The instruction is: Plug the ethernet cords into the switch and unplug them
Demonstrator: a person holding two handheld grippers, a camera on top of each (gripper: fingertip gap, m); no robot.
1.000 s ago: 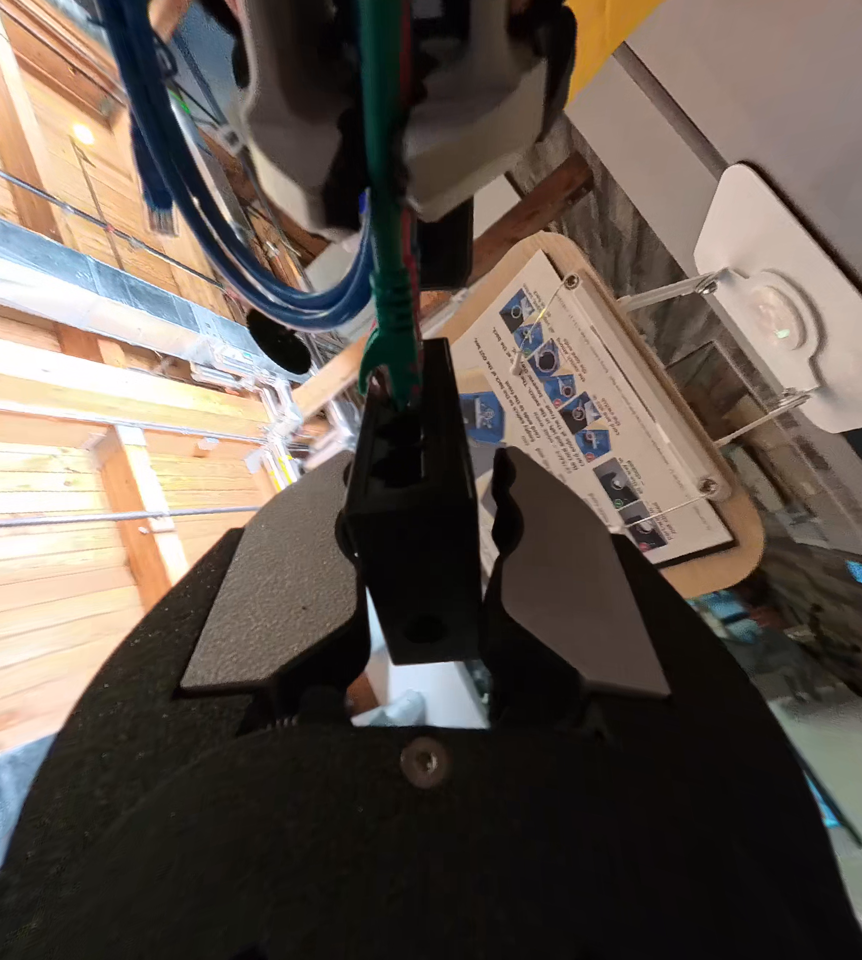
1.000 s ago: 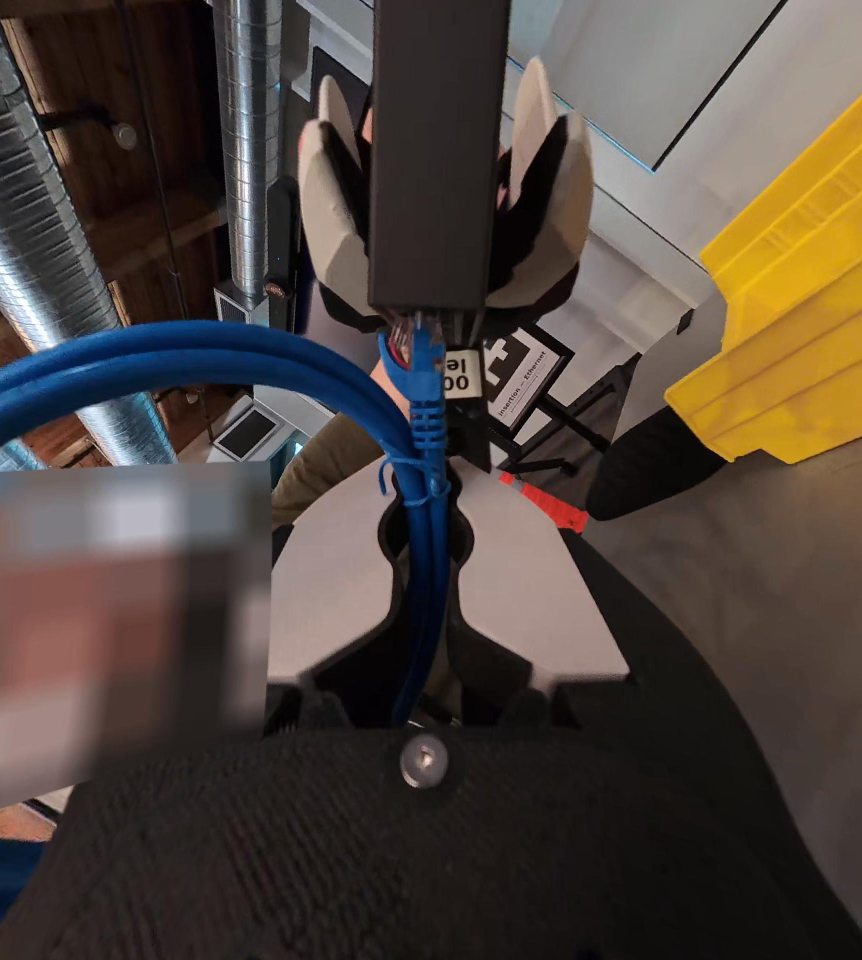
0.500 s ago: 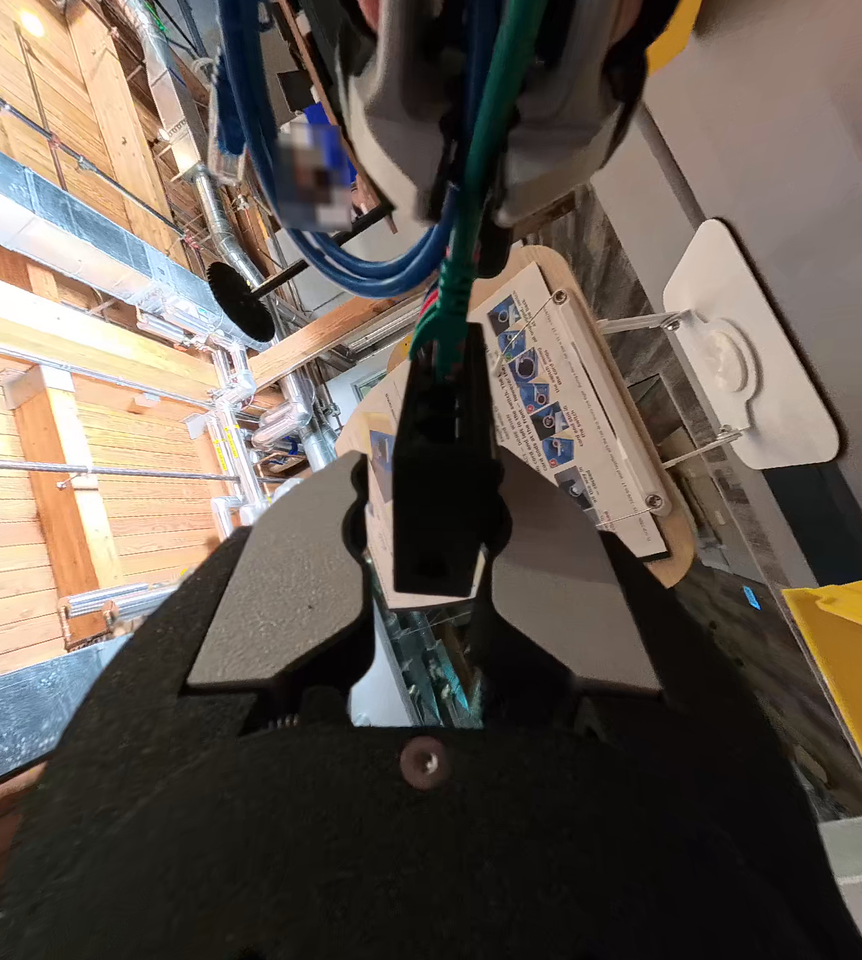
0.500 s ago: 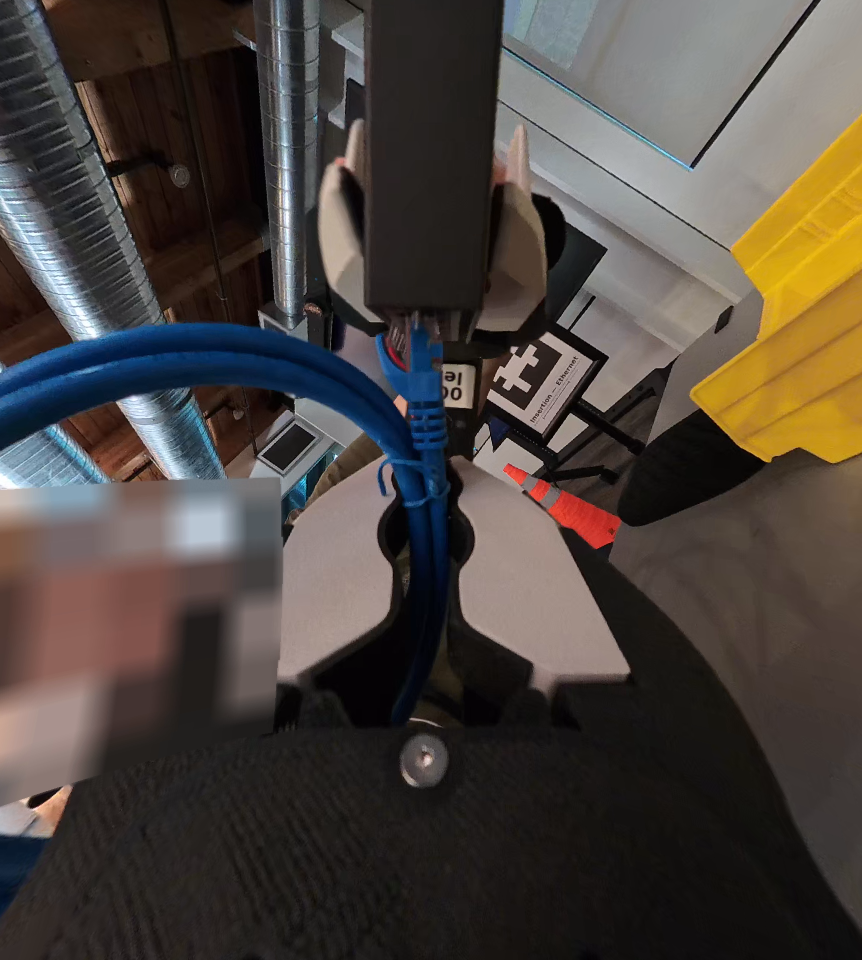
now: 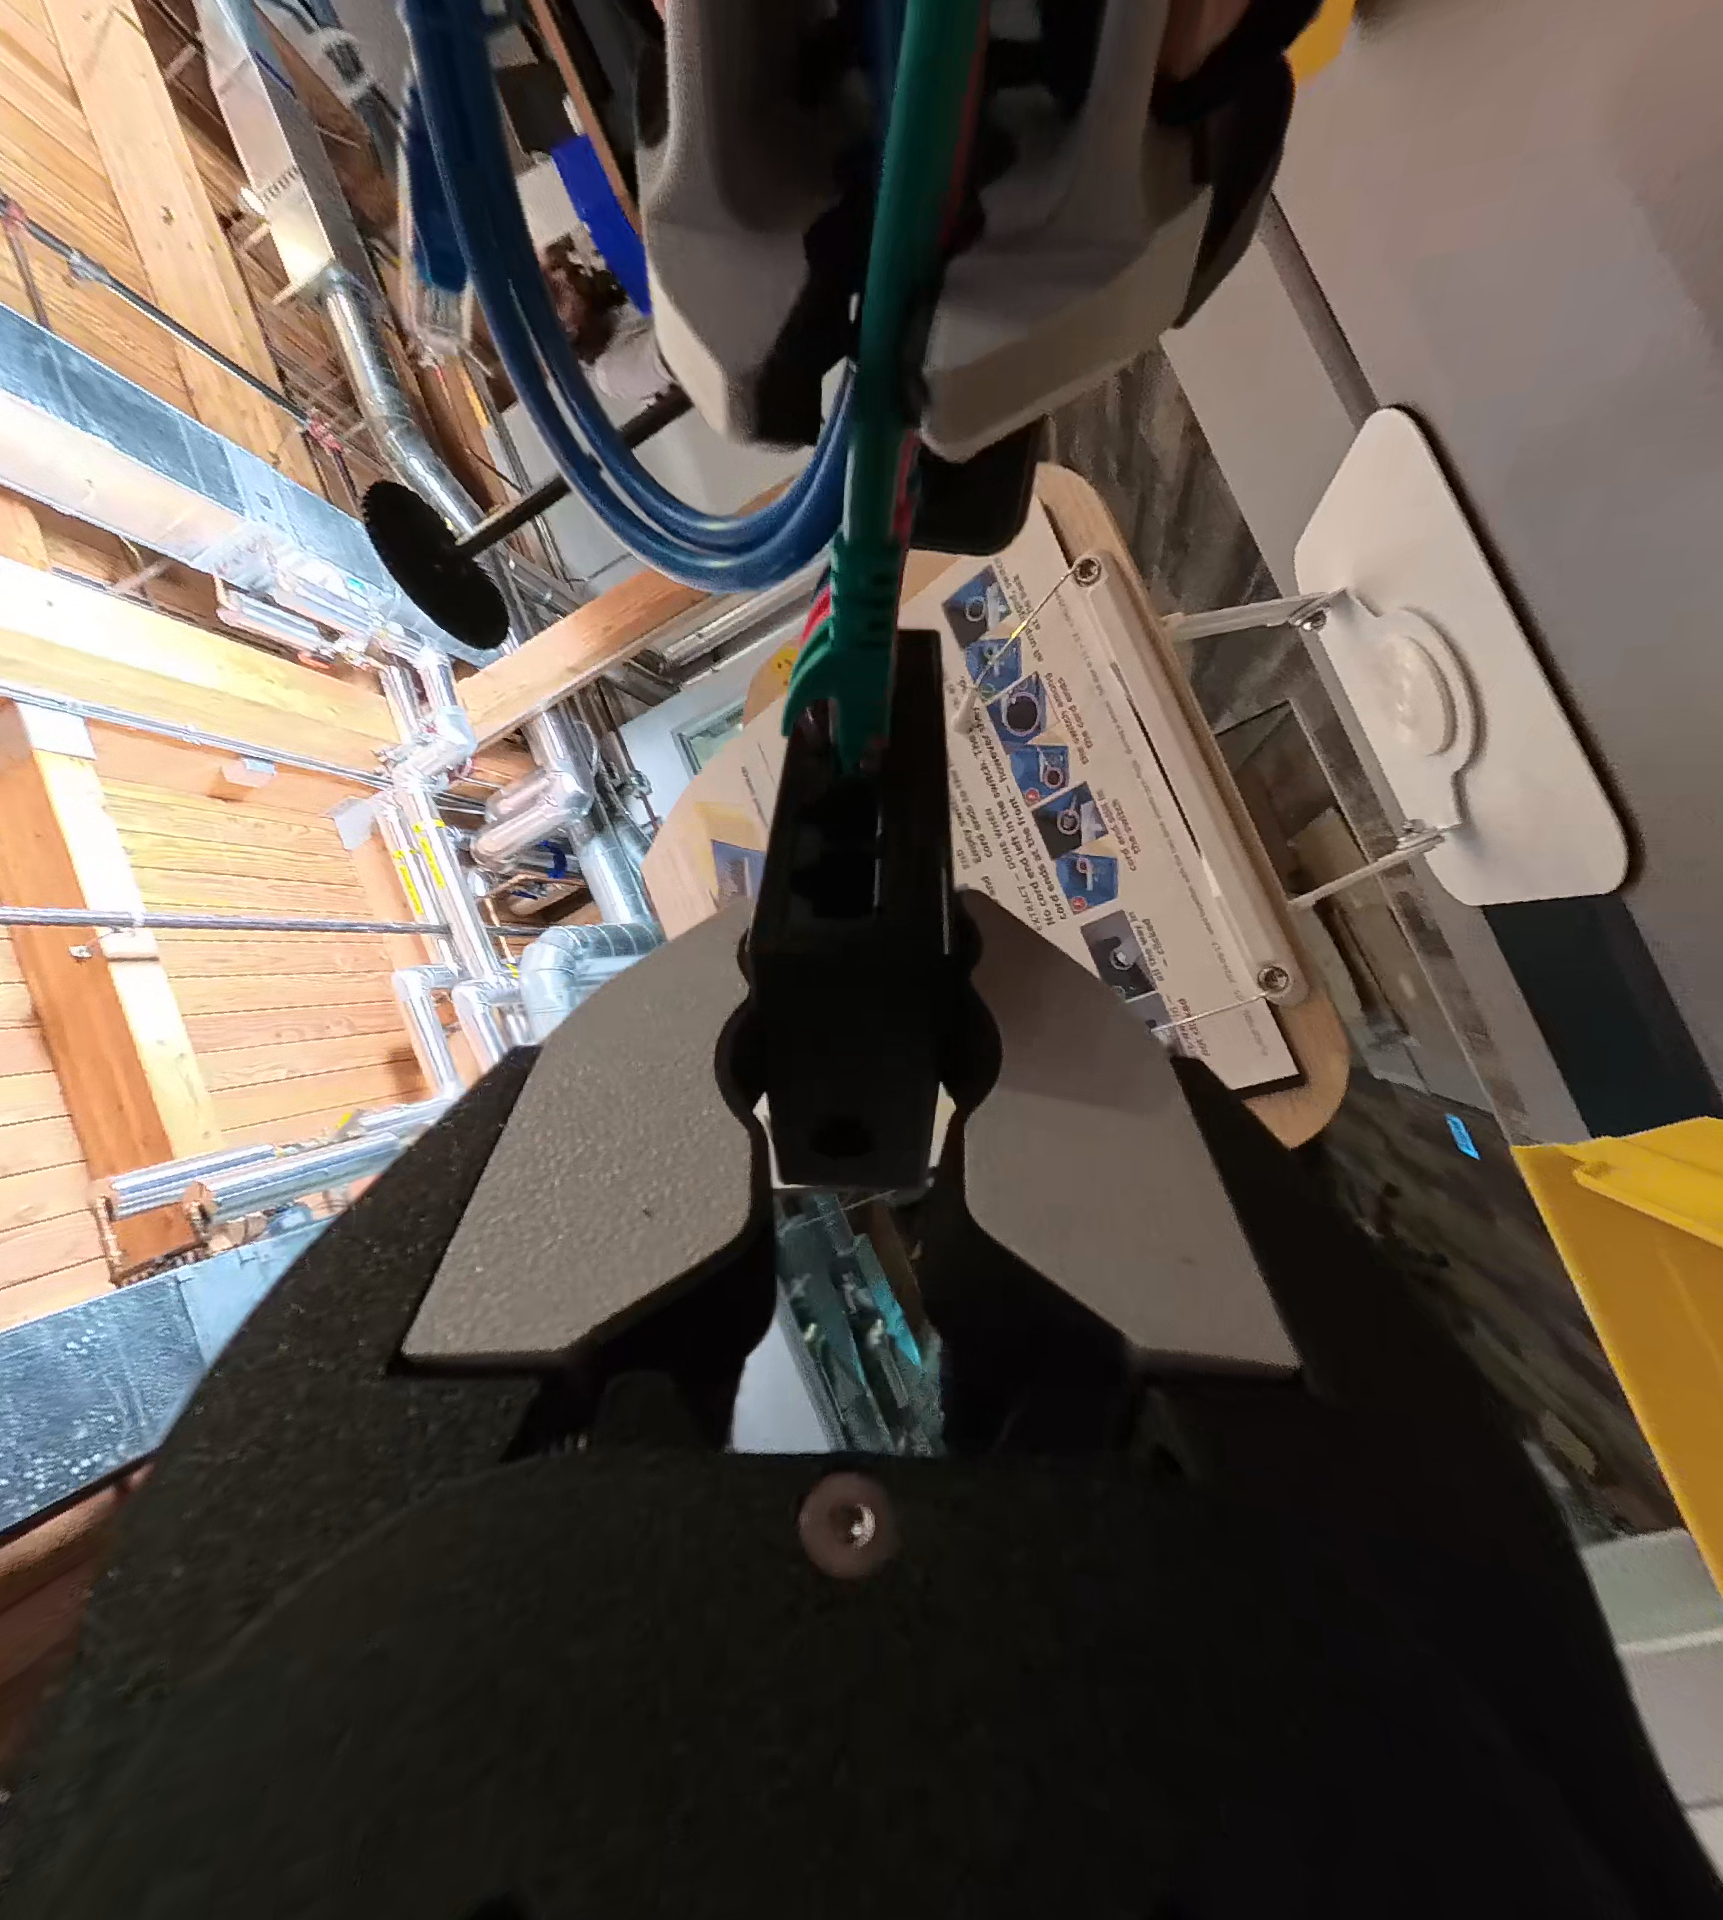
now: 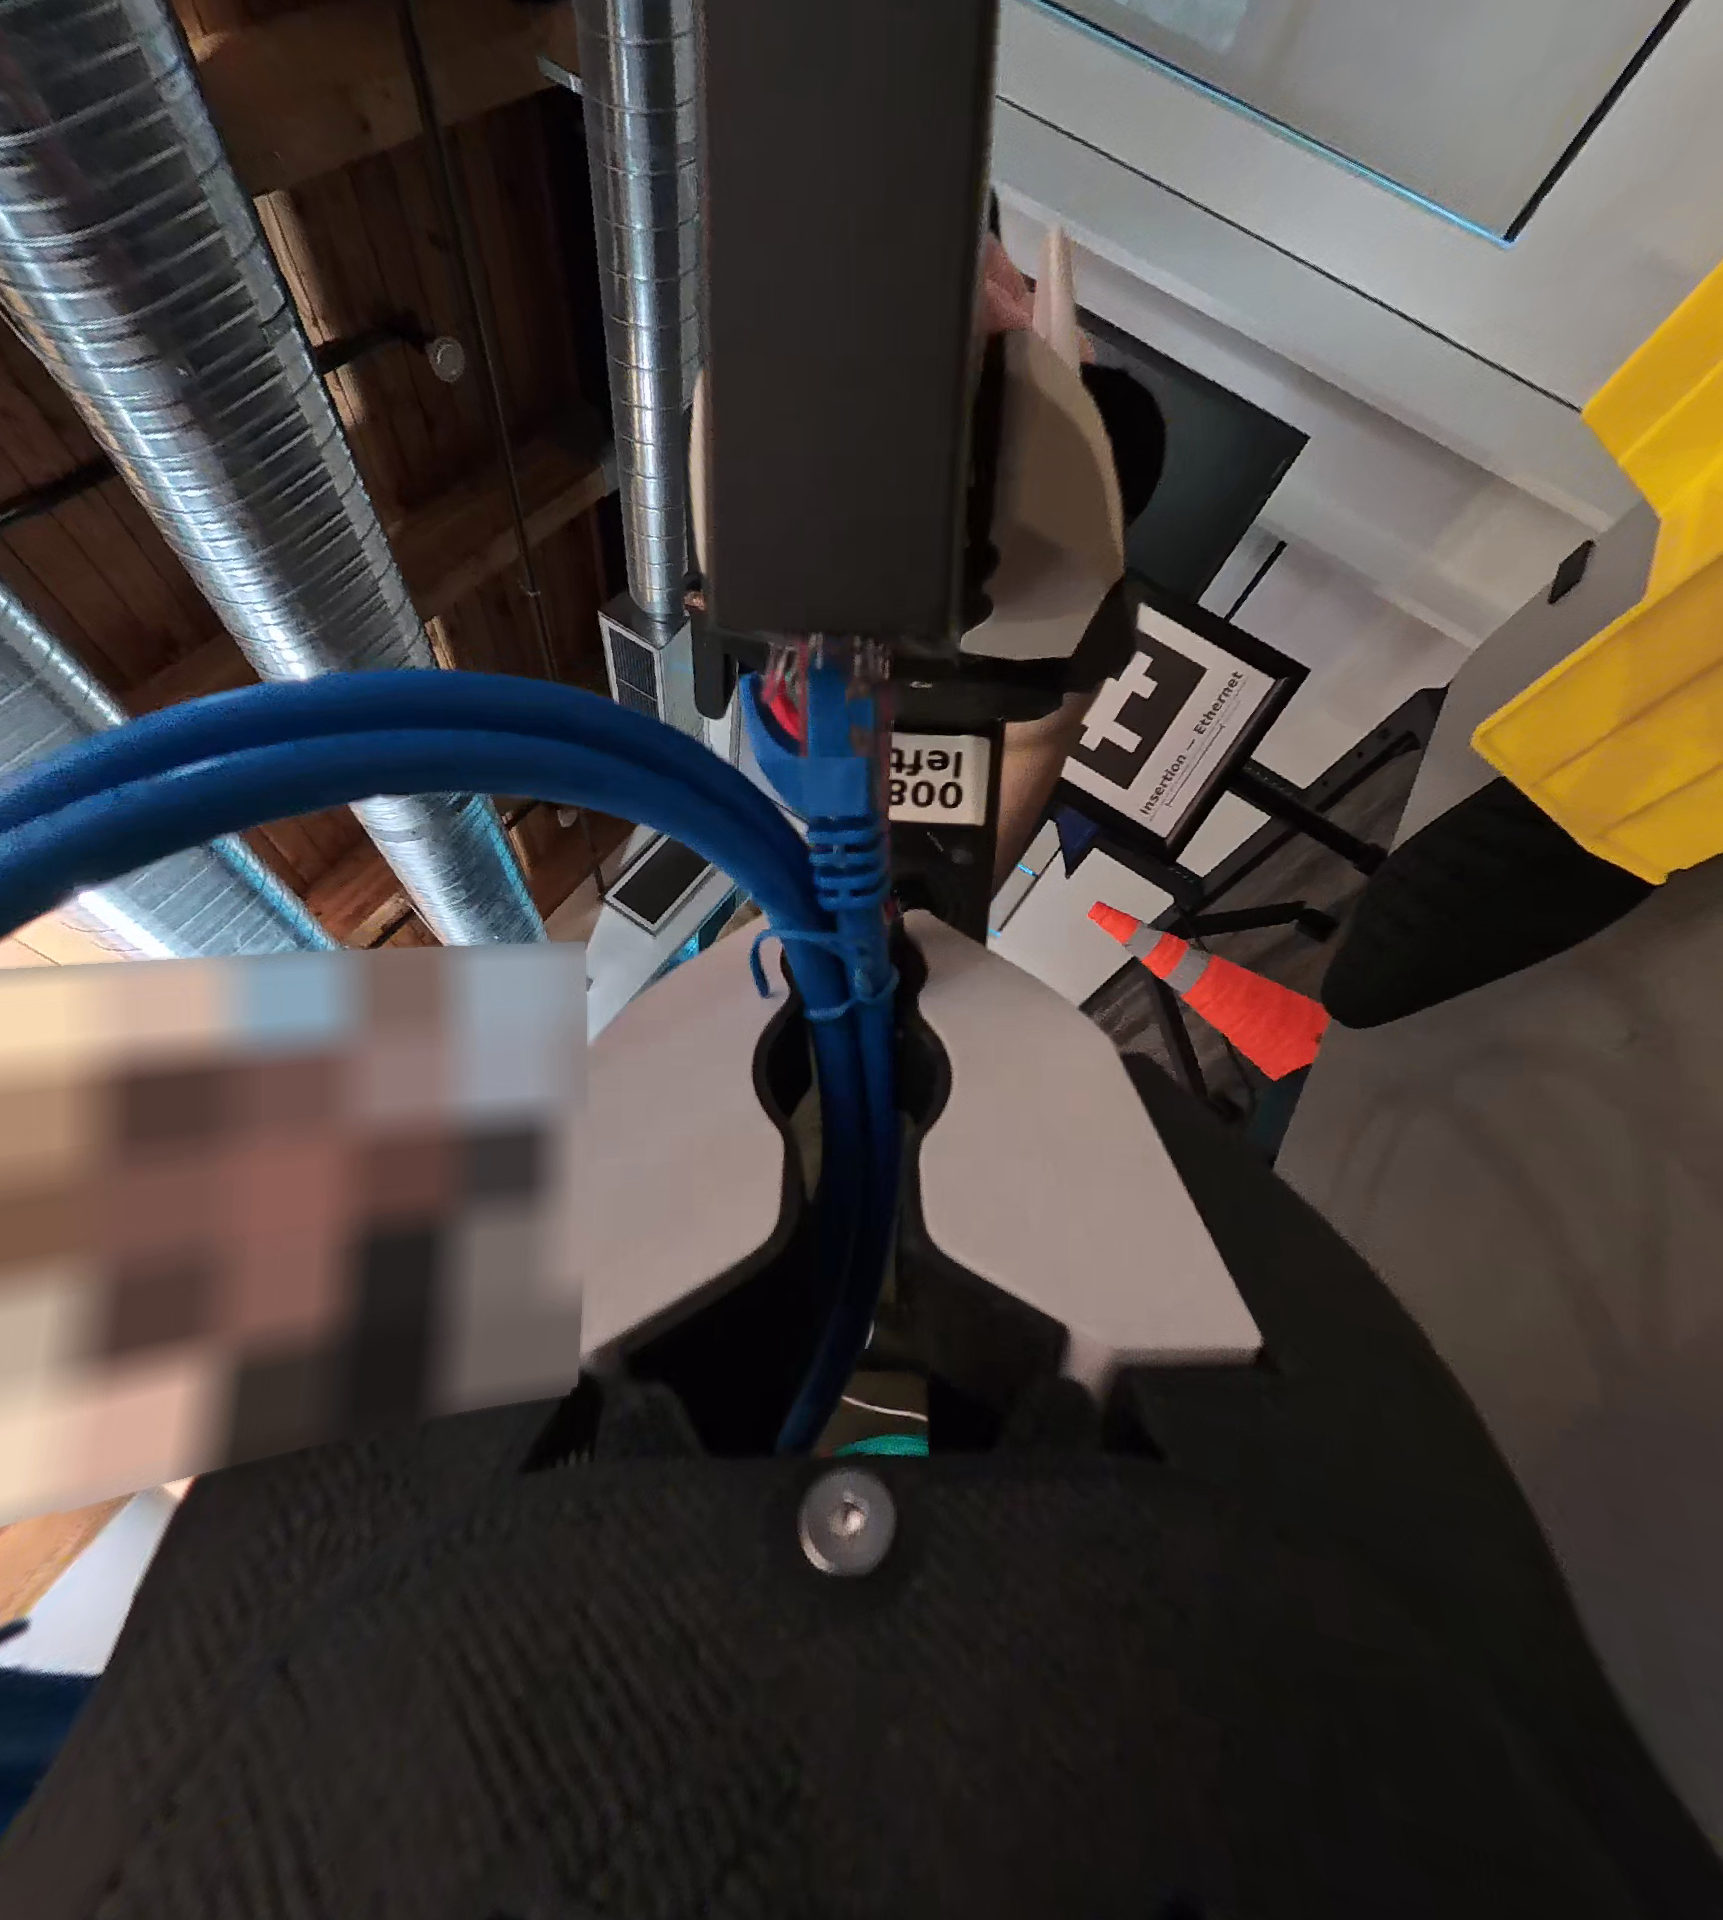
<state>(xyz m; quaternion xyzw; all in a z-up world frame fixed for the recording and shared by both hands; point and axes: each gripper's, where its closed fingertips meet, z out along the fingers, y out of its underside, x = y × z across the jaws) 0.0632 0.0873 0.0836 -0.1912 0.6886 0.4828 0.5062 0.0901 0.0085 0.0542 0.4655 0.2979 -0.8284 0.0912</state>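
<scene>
Left wrist view: jaws clamp the black switch [image 5: 852, 997]; right jaws pinch blue cords [image 6: 852, 1091], yellow bin [image 6: 1688, 582] beside.

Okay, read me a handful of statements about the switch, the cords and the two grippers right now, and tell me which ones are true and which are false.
1. The left gripper is shut on the black switch. True.
2. The right gripper is open and holds nothing. False: it is shut on the blue cord.
3. A green cord runs into the switch's upper end. True.
4. The blue cord's plug lies loose on a table. False: it sits at the switch's port face, with at least one more plug beside it.
5. An orange cone shows in the right wrist view. True.
6. The bin beside the left gripper is red. False: it is yellow.
</scene>
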